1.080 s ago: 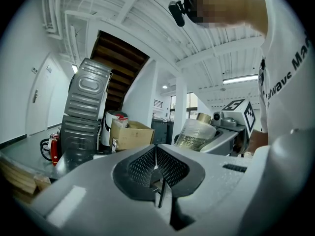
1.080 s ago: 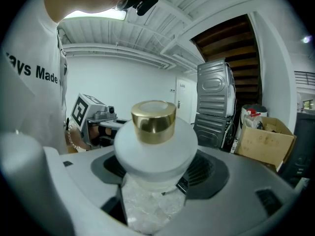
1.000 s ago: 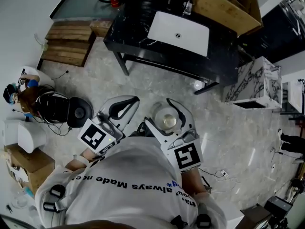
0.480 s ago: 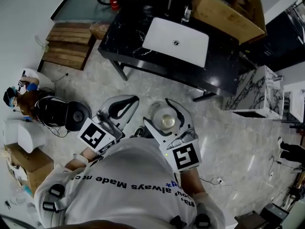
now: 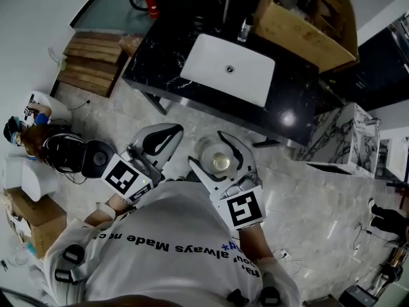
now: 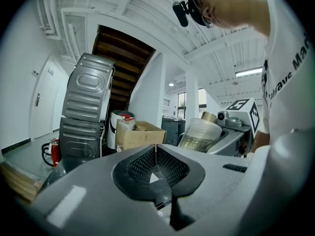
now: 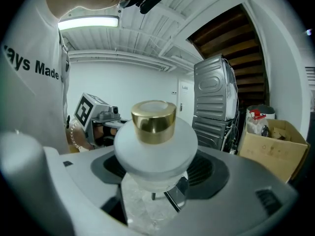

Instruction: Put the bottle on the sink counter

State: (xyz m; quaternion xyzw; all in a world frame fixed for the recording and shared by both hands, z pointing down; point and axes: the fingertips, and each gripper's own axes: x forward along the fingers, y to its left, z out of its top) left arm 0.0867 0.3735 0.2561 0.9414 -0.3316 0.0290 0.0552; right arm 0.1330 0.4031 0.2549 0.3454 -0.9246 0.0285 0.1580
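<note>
Two grippers, one bottle [image 5: 219, 162], on the near side of the sink counter [image 5: 160, 62].
Right gripper [image 5: 217, 147] clamps the gold-capped bottle; left gripper [image 6: 155, 156], just left, has its jaws pressed together, empty.

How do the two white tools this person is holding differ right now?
Load: the right tool grips a gold-capped bottle, while the left tool holds nothing.
Jaws: the right tool's stand apart around the bottle, and the left tool's are closed together.
Both are white and are held above the floor, short of the sink counter.
</note>
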